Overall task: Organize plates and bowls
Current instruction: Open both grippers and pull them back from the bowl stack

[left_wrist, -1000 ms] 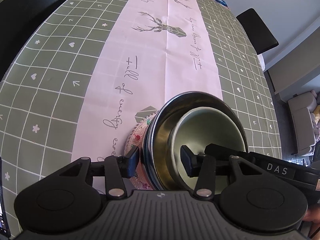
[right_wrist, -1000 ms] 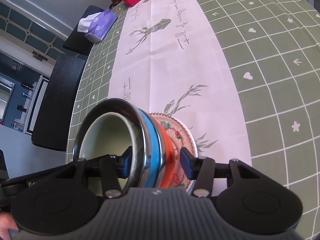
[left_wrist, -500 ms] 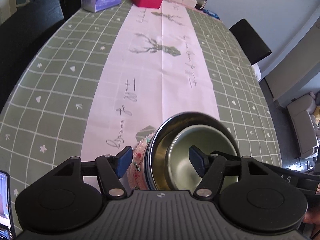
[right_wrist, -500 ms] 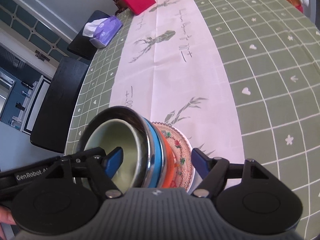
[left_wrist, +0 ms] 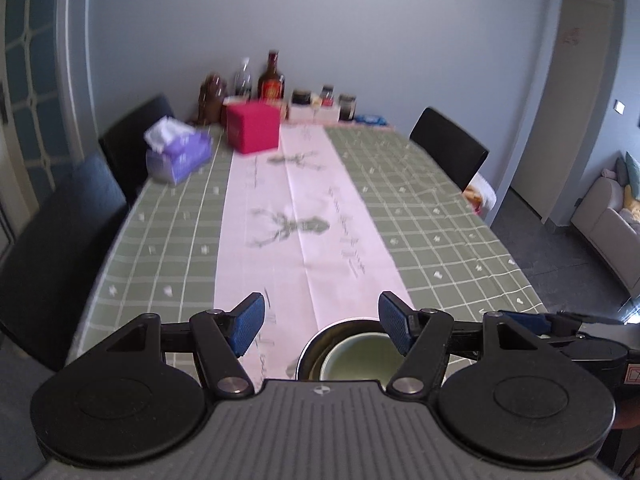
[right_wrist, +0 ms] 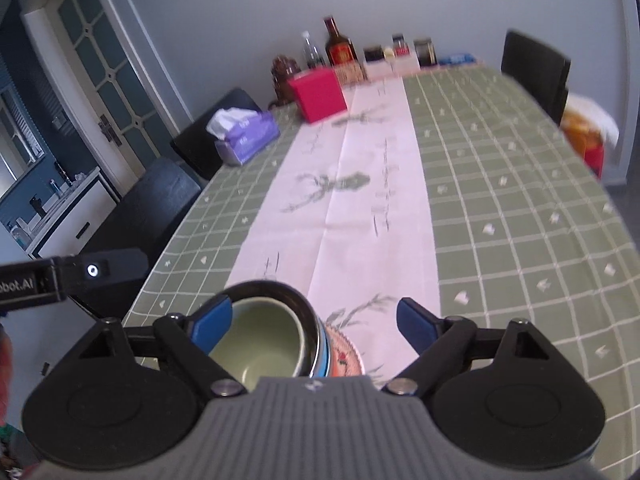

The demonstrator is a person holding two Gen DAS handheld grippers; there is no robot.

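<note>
At far left we see a purple tissue box point(left_wrist: 178, 155) beside a red box point(left_wrist: 253, 127), with bottles and jars point(left_wrist: 272, 80) lined along the far edge of the table point(left_wrist: 440, 216). A pale runner point(left_wrist: 296, 232) printed with deer crosses the green checked cloth lengthwise. At the near edge our left gripper point(left_wrist: 321, 323) hangs with its fingers spread wide, gripping nothing. Just below and beyond it stands the stack: a pale green bowl point(right_wrist: 260, 340) nested inside a steel bowl point(right_wrist: 280, 292), over a blue-sided and an orange-sided bowl, all on a patterned plate point(right_wrist: 348, 356) resting on the runner. Our right gripper point(right_wrist: 314, 320) likewise has its fingers wide apart and holds nothing. A black chair point(left_wrist: 448, 148) stands at far right.
</note>
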